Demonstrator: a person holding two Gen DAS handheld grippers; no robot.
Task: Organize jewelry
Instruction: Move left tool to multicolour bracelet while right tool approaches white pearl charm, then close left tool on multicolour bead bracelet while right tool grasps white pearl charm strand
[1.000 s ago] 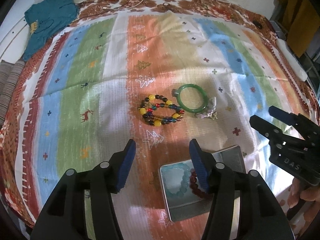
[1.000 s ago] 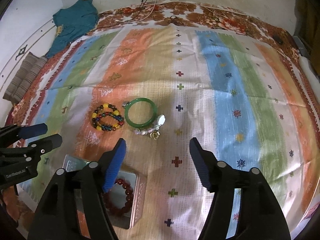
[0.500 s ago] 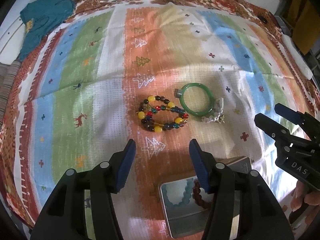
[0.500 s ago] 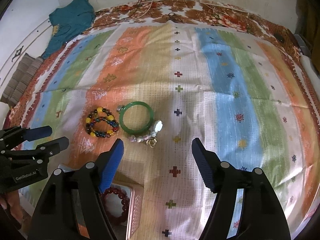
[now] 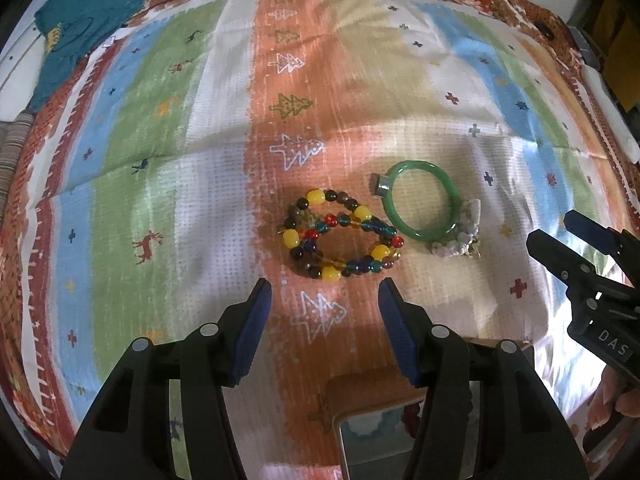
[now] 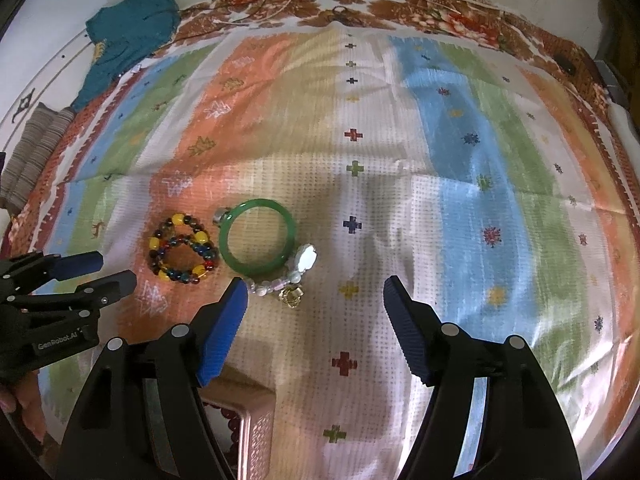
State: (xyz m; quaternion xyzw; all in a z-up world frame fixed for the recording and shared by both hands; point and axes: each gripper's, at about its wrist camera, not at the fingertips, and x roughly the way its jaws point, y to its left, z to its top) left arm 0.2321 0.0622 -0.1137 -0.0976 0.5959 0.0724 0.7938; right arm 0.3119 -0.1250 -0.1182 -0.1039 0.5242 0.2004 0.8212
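A: Where does the jewelry lie?

B: On the striped cloth [image 5: 200, 128], near the middle of the left wrist view. The multicolored bead bracelet [image 5: 340, 236] sits on the orange stripe, just above the tips of the left tongs [image 5: 324, 300]. To its right lies the green bangle [image 5: 420, 200], close beside the beads; I cannot tell whether they touch.

A: Anything else with the bangle?

B: A small silver ring [image 5: 379, 184] rests against its upper left edge, and a pale bead bracelet [image 6: 280, 280] with a gold charm touches its lower right edge.

A: And the tongs?

B: Both pairs are spread wide and hold nothing. The left tongs hover just below the multicolored beads. The right tongs [image 6: 316, 292] hover lower in the right wrist view, with the left blue pad [image 6: 224, 328] close to the pale bracelet.

A: The container?

B: A metal tin [image 5: 376, 436] sits at the bottom of the left wrist view, partly hidden by the tongs, with a pale blue bead bracelet [image 5: 372, 426] and a dark red bead bracelet [image 6: 229, 414] inside.

A: Other things?

B: A teal garment [image 6: 128, 40] lies at the upper left.
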